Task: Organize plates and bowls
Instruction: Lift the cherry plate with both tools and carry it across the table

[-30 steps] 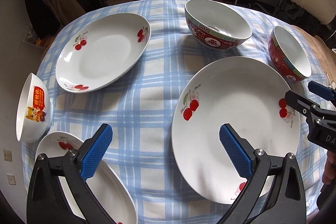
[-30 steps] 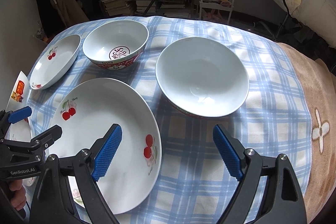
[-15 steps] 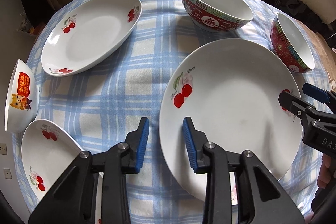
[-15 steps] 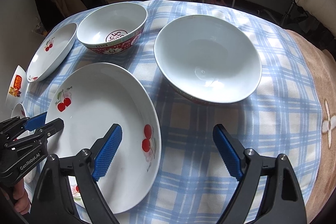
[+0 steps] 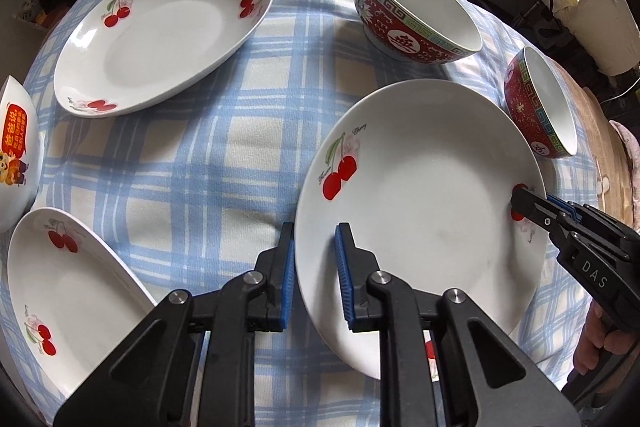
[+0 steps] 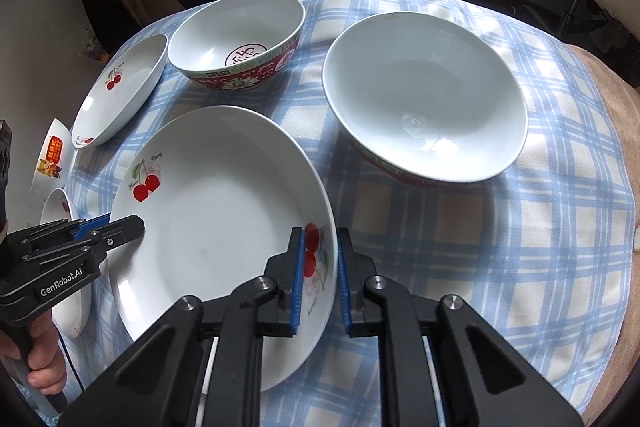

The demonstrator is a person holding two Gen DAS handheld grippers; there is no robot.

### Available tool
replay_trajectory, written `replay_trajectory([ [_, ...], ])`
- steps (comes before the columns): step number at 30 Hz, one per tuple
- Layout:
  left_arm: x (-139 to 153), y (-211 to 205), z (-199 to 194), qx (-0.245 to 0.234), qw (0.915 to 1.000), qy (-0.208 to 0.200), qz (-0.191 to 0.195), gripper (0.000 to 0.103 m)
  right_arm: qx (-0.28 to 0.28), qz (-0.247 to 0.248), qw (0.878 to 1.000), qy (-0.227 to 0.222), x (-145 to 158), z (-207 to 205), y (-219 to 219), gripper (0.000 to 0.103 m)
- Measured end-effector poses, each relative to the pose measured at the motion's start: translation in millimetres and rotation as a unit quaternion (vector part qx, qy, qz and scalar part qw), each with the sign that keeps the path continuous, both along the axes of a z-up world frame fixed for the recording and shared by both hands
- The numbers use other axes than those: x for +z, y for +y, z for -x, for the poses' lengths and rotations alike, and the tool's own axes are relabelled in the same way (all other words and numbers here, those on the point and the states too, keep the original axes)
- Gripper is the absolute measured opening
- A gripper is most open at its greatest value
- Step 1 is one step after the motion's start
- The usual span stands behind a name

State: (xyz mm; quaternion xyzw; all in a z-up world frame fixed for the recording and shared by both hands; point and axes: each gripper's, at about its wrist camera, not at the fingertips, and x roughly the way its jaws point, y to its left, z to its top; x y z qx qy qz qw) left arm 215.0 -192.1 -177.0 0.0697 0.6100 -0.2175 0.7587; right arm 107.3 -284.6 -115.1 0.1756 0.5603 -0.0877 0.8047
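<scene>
A large white cherry plate (image 5: 420, 211) (image 6: 216, 211) lies on the blue plaid tablecloth (image 5: 180, 167). My left gripper (image 5: 315, 231) straddles its left rim. Its jaws are closing, one pad under the edge and one on the inner wall. My right gripper (image 6: 321, 233) straddles the opposite rim at the cherry print, its jaws closing the same way. Each gripper shows in the other's view: the right gripper (image 5: 524, 199) at the plate's right edge, the left gripper (image 6: 120, 227) at its left edge.
Two more cherry plates (image 5: 156, 35) (image 5: 68, 291) lie at the left. A white cartoon bowl (image 5: 16, 155) sits at the table's left edge. Two red patterned bowls (image 5: 412, 23) (image 5: 540, 107) stand beyond the held plate. A person's hand (image 6: 36, 355) grips the left handle. Shelves of books stand behind.
Both grippers went from wide open to nearly shut around opposite rims of the large plate. The left one closed first and sank lower; the right one closed in the last half second.
</scene>
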Motion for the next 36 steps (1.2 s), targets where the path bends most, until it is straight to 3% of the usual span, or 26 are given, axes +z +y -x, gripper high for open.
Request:
replay_trajectory([
  [6,0.5,9.7,-4.3,0.010,0.9997,0.012,0.018,0.017,-0.008,-0.010,1.000,-0.006,0.4,2.4,-1.8,0.014],
  [25,13.9,10.5,44.0,-0.001,0.9999,0.015,-0.009,0.017,-0.035,-0.025,0.999,0.011,11.0,42.0,1.8,0.015],
  [36,23.9,27.2,76.5,-0.014,0.9993,0.020,-0.027,0.017,-0.021,-0.020,0.999,0.031,18.3,64.7,22.0,0.015],
])
